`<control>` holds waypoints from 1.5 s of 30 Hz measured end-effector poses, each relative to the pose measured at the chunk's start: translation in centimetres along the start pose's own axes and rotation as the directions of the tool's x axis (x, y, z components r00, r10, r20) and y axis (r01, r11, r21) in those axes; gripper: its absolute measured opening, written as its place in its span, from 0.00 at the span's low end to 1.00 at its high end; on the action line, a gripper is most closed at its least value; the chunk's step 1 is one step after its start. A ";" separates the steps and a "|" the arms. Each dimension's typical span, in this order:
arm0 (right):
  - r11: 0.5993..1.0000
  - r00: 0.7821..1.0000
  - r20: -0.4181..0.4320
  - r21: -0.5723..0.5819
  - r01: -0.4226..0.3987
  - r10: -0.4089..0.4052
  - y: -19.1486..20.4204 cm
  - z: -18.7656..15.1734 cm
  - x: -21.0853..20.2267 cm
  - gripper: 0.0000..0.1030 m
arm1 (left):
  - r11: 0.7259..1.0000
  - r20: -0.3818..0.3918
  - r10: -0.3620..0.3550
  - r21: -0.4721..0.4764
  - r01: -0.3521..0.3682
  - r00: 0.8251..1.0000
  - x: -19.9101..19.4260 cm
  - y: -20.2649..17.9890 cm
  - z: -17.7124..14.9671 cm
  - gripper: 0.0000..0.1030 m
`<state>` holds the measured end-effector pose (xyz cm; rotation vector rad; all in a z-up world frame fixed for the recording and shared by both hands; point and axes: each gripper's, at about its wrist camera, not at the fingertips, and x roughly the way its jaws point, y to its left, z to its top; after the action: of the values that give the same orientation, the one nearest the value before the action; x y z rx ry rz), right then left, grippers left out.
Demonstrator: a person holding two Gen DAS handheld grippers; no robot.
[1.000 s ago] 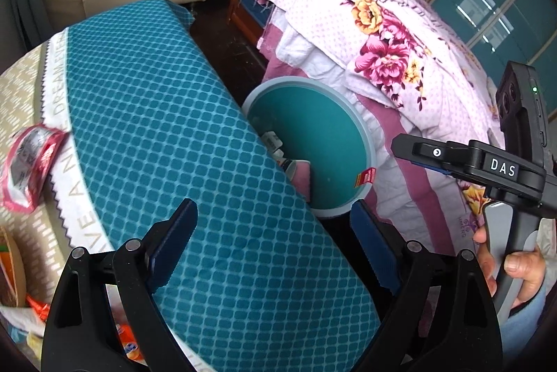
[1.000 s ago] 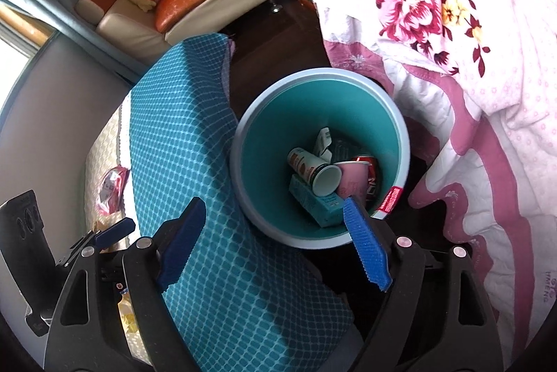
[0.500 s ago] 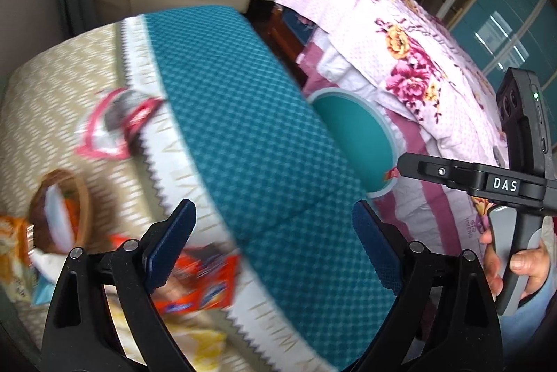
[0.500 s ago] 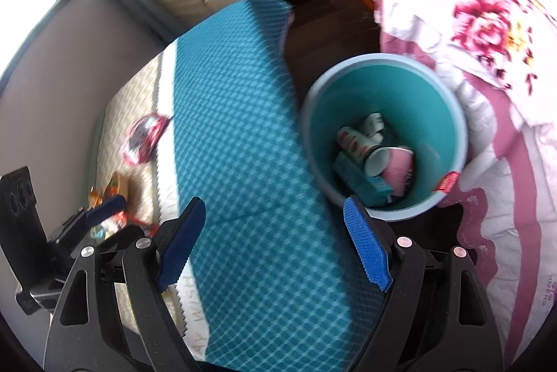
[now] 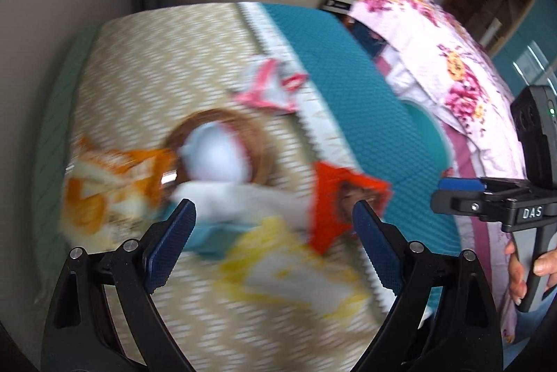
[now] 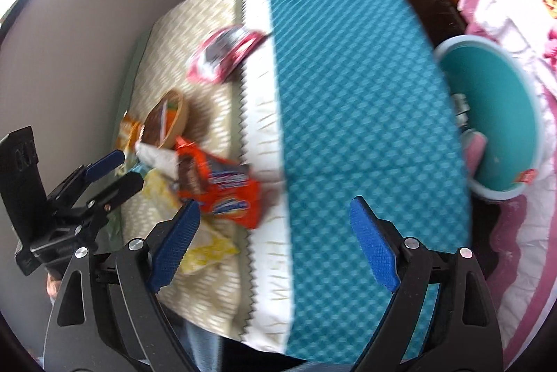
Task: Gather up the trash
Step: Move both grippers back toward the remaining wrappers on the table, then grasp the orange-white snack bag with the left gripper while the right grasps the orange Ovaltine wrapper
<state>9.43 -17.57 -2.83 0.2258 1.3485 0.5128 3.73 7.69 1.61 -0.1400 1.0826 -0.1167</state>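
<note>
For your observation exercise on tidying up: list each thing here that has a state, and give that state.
Left tool: open, empty.
Right tool: open, empty, jaws just widened.
Bin: upright on the floor, holds trash.
Orange wrapper: lying on the table.
Red wrapper: lying on the table.

From my feed, the only text I can read is "DAS", in white letters on the black body of the right gripper [image 5: 456,194]. The print on the orange wrapper [image 6: 226,194] is too blurred to read.

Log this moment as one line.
left gripper: open, empty | right gripper: open, empty | orange wrapper: on table | bin: beside table
</note>
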 end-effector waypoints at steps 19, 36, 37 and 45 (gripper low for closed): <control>1.000 0.997 -0.072 0.022 0.019 -0.017 4.7 0.2 7.6 0.81 | 0.977 -0.057 0.133 -0.160 -0.141 0.989 1.6 16.6 -0.5 0.89; 0.999 0.999 -0.044 -0.039 -0.003 0.001 5.3 0.0 10.5 0.32 | 0.991 -0.023 0.097 -0.086 -0.098 0.995 2.7 13.2 -1.6 0.25; 0.999 0.999 -0.039 -0.041 -0.004 0.003 5.3 -0.3 10.5 0.32 | 0.991 -0.022 0.101 -0.087 -0.102 0.995 2.7 13.1 -1.7 0.21; 0.999 1.000 0.014 -0.033 0.001 -0.001 3.3 -1.1 8.6 0.30 | 0.991 -0.001 0.085 -0.101 -0.085 0.996 1.4 10.5 -2.4 0.20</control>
<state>8.73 -10.74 -9.06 0.2016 1.3259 0.5312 2.49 17.71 -2.49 -0.1847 1.0902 0.0147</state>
